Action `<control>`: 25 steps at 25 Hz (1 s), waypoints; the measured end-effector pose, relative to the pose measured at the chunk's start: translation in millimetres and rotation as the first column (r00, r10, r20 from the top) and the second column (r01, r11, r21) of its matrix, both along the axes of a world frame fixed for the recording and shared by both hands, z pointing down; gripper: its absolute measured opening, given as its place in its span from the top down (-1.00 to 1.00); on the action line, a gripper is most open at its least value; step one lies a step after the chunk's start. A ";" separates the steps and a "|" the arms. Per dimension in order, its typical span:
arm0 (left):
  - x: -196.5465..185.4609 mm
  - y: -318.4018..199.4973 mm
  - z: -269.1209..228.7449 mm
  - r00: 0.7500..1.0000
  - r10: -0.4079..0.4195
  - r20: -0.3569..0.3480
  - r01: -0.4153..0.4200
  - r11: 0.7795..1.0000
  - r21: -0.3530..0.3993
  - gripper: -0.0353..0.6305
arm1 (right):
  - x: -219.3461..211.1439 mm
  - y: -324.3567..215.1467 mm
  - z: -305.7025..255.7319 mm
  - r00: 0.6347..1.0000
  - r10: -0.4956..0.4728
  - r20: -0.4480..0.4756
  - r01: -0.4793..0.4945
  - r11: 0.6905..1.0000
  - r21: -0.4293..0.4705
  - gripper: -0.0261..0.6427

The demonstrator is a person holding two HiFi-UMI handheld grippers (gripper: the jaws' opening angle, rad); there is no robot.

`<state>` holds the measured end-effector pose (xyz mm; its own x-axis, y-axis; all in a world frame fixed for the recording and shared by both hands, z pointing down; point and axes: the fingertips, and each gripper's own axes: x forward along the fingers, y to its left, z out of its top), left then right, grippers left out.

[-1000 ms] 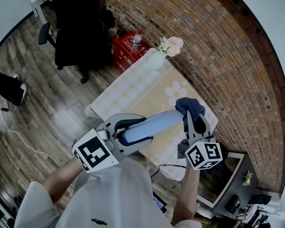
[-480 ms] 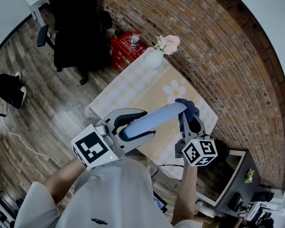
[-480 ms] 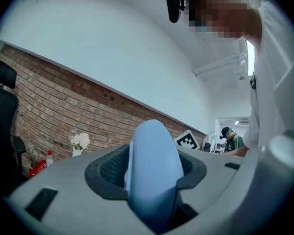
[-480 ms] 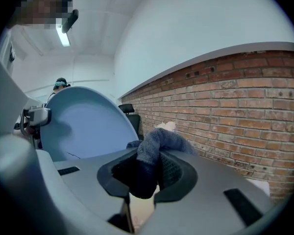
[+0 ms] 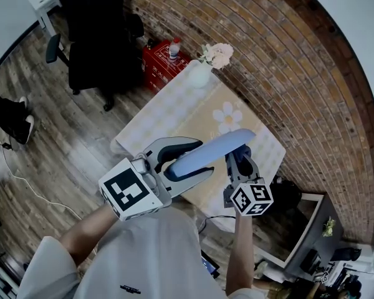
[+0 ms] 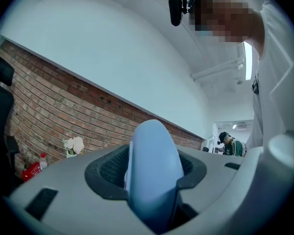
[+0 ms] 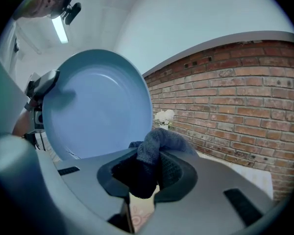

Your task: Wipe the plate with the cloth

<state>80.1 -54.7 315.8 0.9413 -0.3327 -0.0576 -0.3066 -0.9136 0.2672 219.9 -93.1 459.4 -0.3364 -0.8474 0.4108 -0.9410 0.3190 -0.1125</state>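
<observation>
Head view, plate: the pale blue plate (image 5: pixel 209 155) is up in the air over the near end of the table. It's seen pretty much edge-on, with its long axis running lower left to upper right and the far rim aimed toward the brick wall.
Plate face: in the right gripper view the hollow side is turned toward the right gripper.
Left gripper: the left gripper (image 5: pixel 198 158) is clamped on the plate's near rim, which is wedged between both jaws.
Cloth: a dark grey-blue cloth (image 7: pixel 154 153) is bunched up and pinched in the right gripper (image 5: pixel 238 159), just beside the plate's face. Can't tell if it actually touches.
Table: the table (image 5: pixel 168 114) has a pale checked cover with a daisy print, and a white vase of pale flowers (image 5: pixel 202 73) sits at the far end.
Room: there's a brick wall (image 5: pixel 280 61) and a wood plank floor (image 5: pixel 56 136). A black office chair (image 5: pixel 100 30) stands beside a red crate (image 5: pixel 161 60) with a bottle (image 5: pixel 173 47) on top.
</observation>
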 end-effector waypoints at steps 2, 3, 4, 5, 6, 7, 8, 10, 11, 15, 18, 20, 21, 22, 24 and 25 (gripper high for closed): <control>1.6 -0.3 2.9 1.000 0.005 0.003 -0.005 1.000 -0.017 0.26 | -2.4 3.0 8.2 1.000 0.000 0.011 0.000 1.000 -0.007 0.64; 1.5 -0.9 3.9 1.000 0.003 0.000 -0.003 1.000 -0.025 0.26 | -4.5 4.5 11.9 1.000 -0.001 0.020 0.001 1.000 -0.009 0.64; 1.1 -2.2 4.5 1.000 -0.002 -0.006 0.002 0.999 -0.032 0.26 | -7.0 6.0 15.1 0.999 -0.003 0.032 0.003 1.000 -0.010 0.63; 0.4 -4.1 4.7 1.000 -0.009 -0.014 0.009 0.999 -0.039 0.26 | -9.6 7.3 18.0 0.999 -0.005 0.050 0.005 1.000 -0.011 0.64; -0.5 -6.4 4.7 1.000 -0.017 -0.024 0.016 0.999 -0.047 0.26 | -12.1 8.6 20.8 0.998 -0.007 0.070 0.007 1.000 -0.012 0.64; -1.2 -8.9 4.3 0.999 -0.024 -0.033 0.023 0.998 -0.053 0.26 | -14.7 10.1 23.5 0.996 -0.008 0.089 0.010 1.000 -0.016 0.63; -1.7 -11.5 3.7 0.999 -0.031 -0.042 0.029 0.998 -0.059 0.26 | -17.4 11.6 26.0 0.995 -0.012 0.104 0.014 1.000 -0.020 0.63; -2.0 -15.9 1.9 0.997 -0.044 -0.056 0.040 0.997 -0.067 0.26 | -24.4 15.2 30.3 0.993 -0.025 0.115 0.028 0.999 -0.030 0.63; -2.2 -18.1 1.0 0.997 -0.051 -0.061 0.047 0.997 -0.068 0.26 | -29.0 17.1 32.0 0.992 -0.034 0.119 0.038 0.999 -0.035 0.63; -4.3 -28.1 -1.0 0.993 -0.086 -0.082 0.081 0.994 -0.068 0.26 | -51.3 23.4 38.2 0.987 -0.078 0.140 0.085 0.995 -0.048 0.63; -4.2 -36.3 -1.0 0.991 -0.102 -0.086 0.097 0.993 -0.062 0.26 | -68.2 26.8 39.6 0.981 -0.107 0.159 0.116 0.992 -0.050 0.64; -3.5 -41.6 -1.2 0.990 -0.112 -0.089 0.106 0.992 -0.062 0.26 | -77.5 28.6 38.9 0.977 -0.119 0.179 0.130 0.990 -0.050 0.63; -3.3 -44.3 -1.5 0.989 -0.118 -0.092 0.112 0.992 -0.063 0.26 | -81.5 29.4 38.2 0.974 -0.124 0.191 0.136 0.989 -0.050 0.64; -3.1 -46.8 -1.8 0.988 -0.124 -0.094 0.118 0.991 -0.064 0.25 | -85.2 30.1 37.2 0.971 -0.130 0.201 0.142 0.989 -0.048 0.64; -2.8 -51.2 -2.1 0.985 -0.137 -0.101 0.130 0.989 -0.067 0.26 | -91.6 31.7 34.7 0.966 -0.141 0.218 0.155 0.987 -0.044 0.63; -2.8 -53.1 -2.0 0.984 -0.143 -0.104 0.136 0.988 -0.070 0.26 | -94.5 32.7 33.5 0.963 -0.148 0.226 0.161 0.986 -0.042 0.64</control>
